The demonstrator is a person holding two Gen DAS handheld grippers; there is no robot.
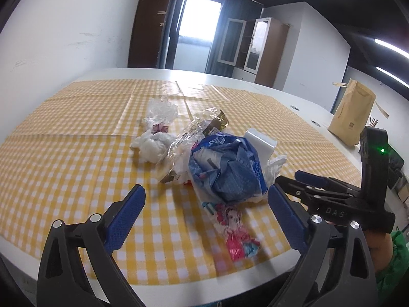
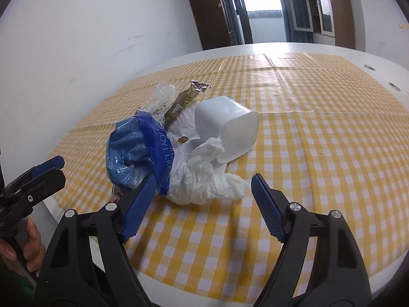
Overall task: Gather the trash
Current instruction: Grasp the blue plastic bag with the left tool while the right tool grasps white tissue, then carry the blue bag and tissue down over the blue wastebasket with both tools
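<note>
A pile of trash lies on the yellow checked tablecloth (image 1: 64,140). It holds a crumpled blue tissue wrapper (image 1: 227,168) (image 2: 135,151), a tipped white plastic cup (image 1: 260,143) (image 2: 227,128), white crumpled tissue (image 1: 153,145) (image 2: 207,179), clear plastic film (image 1: 161,112), a brown and gold wrapper (image 1: 214,122) (image 2: 181,102) and a pink printed wrapper (image 1: 235,232). My left gripper (image 1: 207,220) is open, just short of the blue wrapper, above the pink wrapper. My right gripper (image 2: 202,204) is open in front of the white tissue; it shows in the left wrist view (image 1: 319,186).
A brown paper bag (image 1: 352,112) stands on the white table (image 1: 294,97) at the far right, off the cloth. The table's near edge runs below both grippers. White walls and cabinets (image 1: 253,46) stand behind.
</note>
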